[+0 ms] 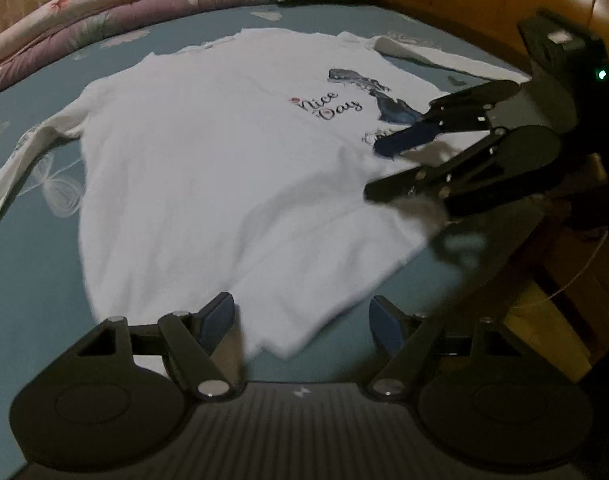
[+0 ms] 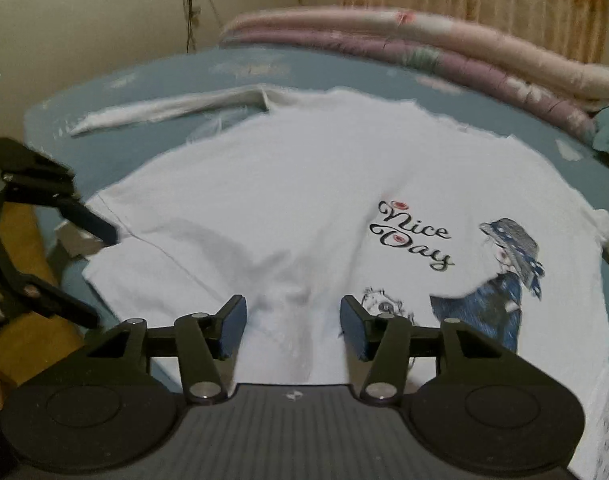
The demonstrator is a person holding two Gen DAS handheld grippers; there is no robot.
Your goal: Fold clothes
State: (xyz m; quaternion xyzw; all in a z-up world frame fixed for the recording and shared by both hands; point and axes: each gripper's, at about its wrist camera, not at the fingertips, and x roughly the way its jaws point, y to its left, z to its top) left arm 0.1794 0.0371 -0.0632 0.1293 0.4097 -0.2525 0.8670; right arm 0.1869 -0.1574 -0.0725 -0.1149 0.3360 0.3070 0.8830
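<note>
The shirt (image 1: pixel 224 168) lies flat on the bed (image 1: pixel 32 280), unfolded; my left gripper (image 1: pixel 302 320) and right gripper (image 2: pixel 293 324) both gape empty.

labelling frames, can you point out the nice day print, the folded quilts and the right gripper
Nice Day print (image 2: pixel 414 236): right wrist view, on the lettering.
folded quilts (image 1: pixel 116 4): left wrist view, on the pink top layer.
right gripper (image 1: pixel 378 170): left wrist view, midway between its fingertips.
</note>
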